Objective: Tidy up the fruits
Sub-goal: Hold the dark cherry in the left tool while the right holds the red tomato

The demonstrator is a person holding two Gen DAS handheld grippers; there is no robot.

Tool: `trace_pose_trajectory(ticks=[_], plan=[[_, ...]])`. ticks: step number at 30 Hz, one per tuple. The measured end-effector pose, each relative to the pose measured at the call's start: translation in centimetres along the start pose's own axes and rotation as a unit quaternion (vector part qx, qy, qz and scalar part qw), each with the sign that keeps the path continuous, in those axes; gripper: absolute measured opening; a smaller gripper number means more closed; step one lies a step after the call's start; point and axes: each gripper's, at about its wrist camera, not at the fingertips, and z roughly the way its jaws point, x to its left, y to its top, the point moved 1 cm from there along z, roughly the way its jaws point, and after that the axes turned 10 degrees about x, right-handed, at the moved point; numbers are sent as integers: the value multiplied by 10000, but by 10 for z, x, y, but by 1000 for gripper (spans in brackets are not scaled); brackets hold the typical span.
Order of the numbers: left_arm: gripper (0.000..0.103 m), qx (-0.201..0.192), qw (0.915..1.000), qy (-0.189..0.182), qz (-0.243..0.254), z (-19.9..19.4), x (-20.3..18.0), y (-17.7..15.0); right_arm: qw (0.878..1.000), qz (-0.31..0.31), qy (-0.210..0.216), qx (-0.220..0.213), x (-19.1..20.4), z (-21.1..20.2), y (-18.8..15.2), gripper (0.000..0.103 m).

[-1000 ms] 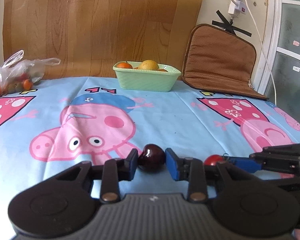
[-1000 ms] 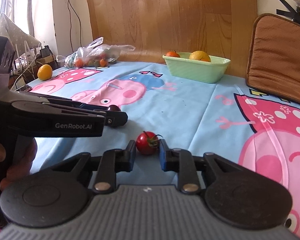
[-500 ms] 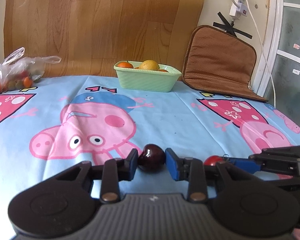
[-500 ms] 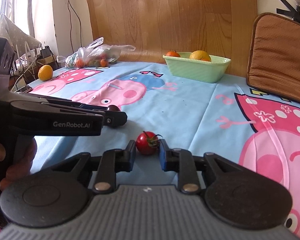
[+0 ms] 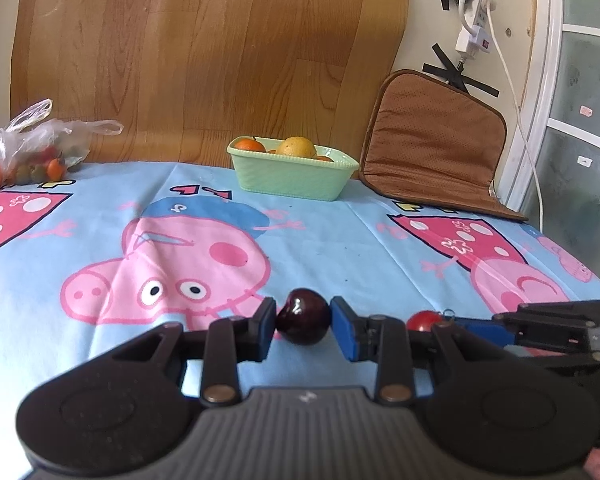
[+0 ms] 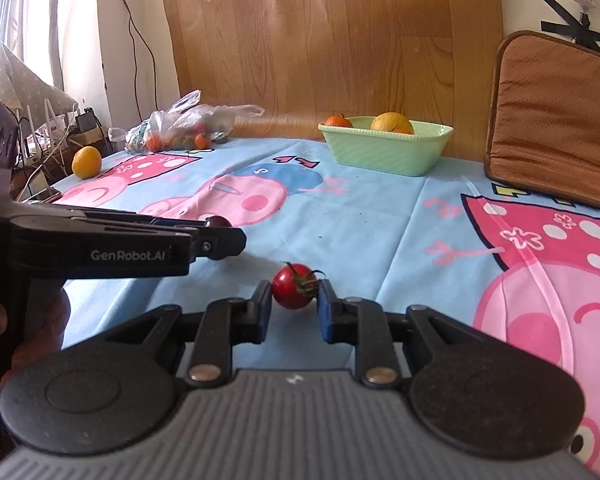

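Nothing has shifted over the last second: near the front edge of the cartoon-print tablecloth (image 5: 340, 248), the left gripper (image 5: 303, 322) stays clamped on a dark cherry (image 5: 303, 316) and the right gripper (image 6: 294, 298) on a red cherry tomato (image 6: 291, 286), both fruits low against the cloth, so I judge both grasps settled and the carry not yet begun. At the far edge stands the green basket (image 5: 292, 178), already holding oranges, with a plastic bag of fruit (image 6: 180, 128) at the far left corner beside a loose orange (image 6: 86, 162). The basket's floor and the bag's contents are hard to make out, and whether either fruit has lifted clear of the cloth cannot be told.
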Motion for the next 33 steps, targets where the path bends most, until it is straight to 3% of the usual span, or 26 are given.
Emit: trace_pose_trajectory(ticks=[20, 33], plan=[[30, 150, 9999, -48, -22, 5, 2, 2, 9987, 501, 96, 33, -12, 7, 7, 27], [31, 234, 9997, 81, 30, 8, 0, 2, 9994, 317, 55, 132, -9, 12, 8, 27]])
